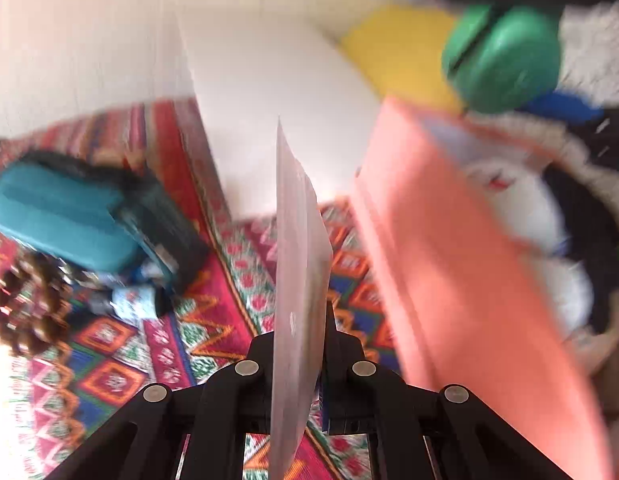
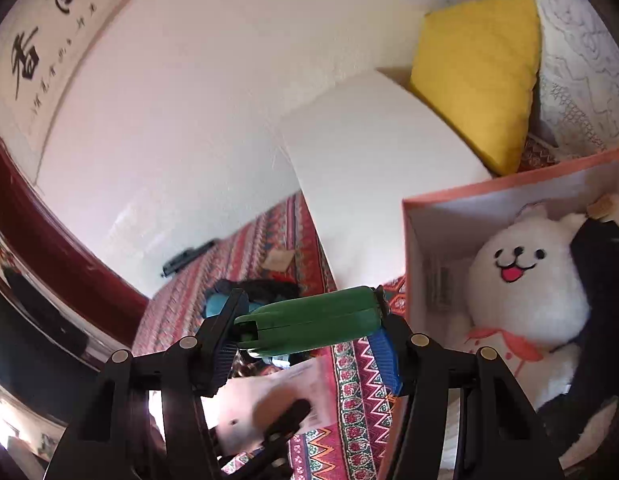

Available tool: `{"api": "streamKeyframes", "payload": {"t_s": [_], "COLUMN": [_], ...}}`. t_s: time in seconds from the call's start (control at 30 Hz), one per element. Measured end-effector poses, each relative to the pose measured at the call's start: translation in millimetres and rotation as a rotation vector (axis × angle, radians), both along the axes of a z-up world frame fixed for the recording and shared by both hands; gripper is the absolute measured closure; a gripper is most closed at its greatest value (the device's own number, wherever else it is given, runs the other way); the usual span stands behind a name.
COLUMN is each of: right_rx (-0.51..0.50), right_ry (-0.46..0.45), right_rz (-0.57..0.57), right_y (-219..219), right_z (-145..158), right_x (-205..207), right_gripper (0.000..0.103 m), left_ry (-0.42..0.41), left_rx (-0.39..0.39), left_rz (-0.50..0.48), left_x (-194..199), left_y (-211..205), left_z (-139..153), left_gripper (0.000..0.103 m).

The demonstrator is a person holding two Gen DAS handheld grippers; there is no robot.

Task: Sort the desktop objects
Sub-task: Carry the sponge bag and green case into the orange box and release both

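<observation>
Both grippers carry something above the patterned cloth beside the pink box.

The left gripper (image 1: 299, 344) is clamped on a thin, translucent white plastic sleeve (image 1: 299, 248), seen edge-on and standing upright between the black fingers; it tapers to a point at the top. The right gripper (image 2: 305, 344) is closed on a smooth, rounded green hard-shell case (image 2: 313, 322) with a seam along its side, held level between the blue-padded fingers (image 2: 383, 354) over the red, woven, zigzag-patterned cloth (image 2: 353, 396). Just to the right stands the open salmon-pink cardboard box (image 2: 413, 216), holding a fluffy white plush dog (image 2: 525, 280) with a pink tongue. A teal zip pouch (image 1: 65, 220) lies on the cloth, well to the left.
</observation>
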State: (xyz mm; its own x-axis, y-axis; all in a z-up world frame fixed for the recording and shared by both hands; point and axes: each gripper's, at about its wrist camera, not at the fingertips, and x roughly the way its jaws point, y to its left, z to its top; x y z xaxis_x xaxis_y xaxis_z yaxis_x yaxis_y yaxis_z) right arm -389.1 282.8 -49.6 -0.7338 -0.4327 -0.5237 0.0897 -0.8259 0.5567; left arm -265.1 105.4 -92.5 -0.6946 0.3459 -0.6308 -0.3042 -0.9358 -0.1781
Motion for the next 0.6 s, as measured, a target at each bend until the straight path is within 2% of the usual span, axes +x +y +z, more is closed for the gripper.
{"api": "streamKeyframes", "payload": {"t_s": [0.07,0.23,0.37,0.6], "right_rx": [-0.020,-0.045,-0.039,-0.011], "right_ry": [0.036,0.147,0.230,0.302], "right_rz": [-0.031,-0.091,-0.138,-0.250], "right_y": [9.8,30.8,50.0,89.1], "right_z": [13.0,49.7,74.2,94.3], "right_x": [12.2,45.9,75.5,114.1], "right_gripper": [0.042,0.042,0.042,0.042], "left_ry": [0.044,0.154,0.236,0.288], "left_rx": [0.013,0.016,-0.001,0.000], "left_rz": [-0.002,-0.022,-0.055,-0.184], "left_x": [12.9,14.7,28.6,39.9], "left_y": [-4.2,-6.8,10.5,65.3], "left_z": [23.0,85.5,117.2,147.5], "left_gripper": [0.098,0.098,0.098,0.098]}}
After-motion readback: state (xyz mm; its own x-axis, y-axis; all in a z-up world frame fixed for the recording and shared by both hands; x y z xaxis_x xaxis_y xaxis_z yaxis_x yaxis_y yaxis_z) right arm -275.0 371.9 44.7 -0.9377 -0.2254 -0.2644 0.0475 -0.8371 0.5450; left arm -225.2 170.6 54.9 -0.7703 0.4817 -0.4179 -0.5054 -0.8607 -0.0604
